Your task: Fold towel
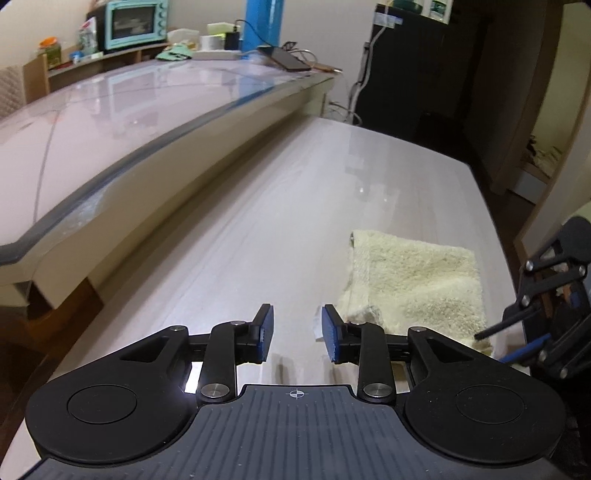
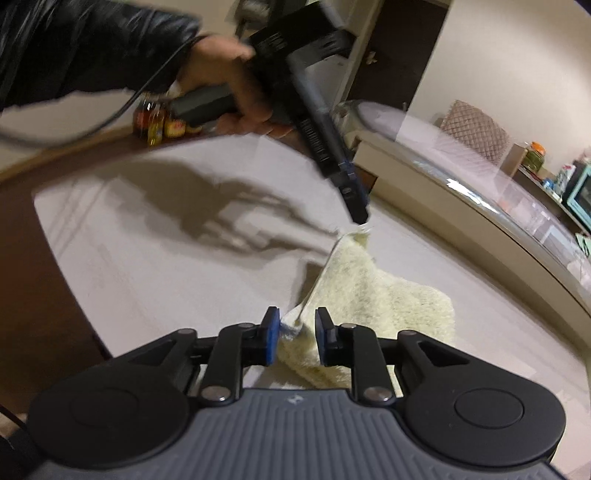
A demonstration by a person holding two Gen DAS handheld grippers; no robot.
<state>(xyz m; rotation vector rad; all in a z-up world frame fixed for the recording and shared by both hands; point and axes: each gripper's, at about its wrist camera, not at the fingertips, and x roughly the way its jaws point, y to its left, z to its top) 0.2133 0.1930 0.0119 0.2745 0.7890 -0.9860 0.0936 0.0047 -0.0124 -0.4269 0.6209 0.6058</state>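
Observation:
A cream fluffy towel (image 1: 417, 280) lies folded on the pale wooden table, right of my left gripper (image 1: 297, 334). The left gripper is open, and the towel's near left corner with a white tag sits by its right pad. In the right wrist view the towel (image 2: 384, 295) lies ahead. My right gripper (image 2: 293, 338) is open, its pads either side of the towel's near corner. The left gripper (image 2: 360, 218) shows there from the side, tips at the towel's far corner, which looks lifted. The right gripper (image 1: 517, 341) shows at the right edge of the left wrist view.
A raised glass-topped counter (image 1: 129, 122) runs along the table's far side, with a mint toaster oven (image 1: 135, 22), boxes and a phone at its end. A dark cabinet (image 1: 413, 62) stands beyond the table. Bottles (image 2: 162, 123) stand at the table's far edge in the right wrist view.

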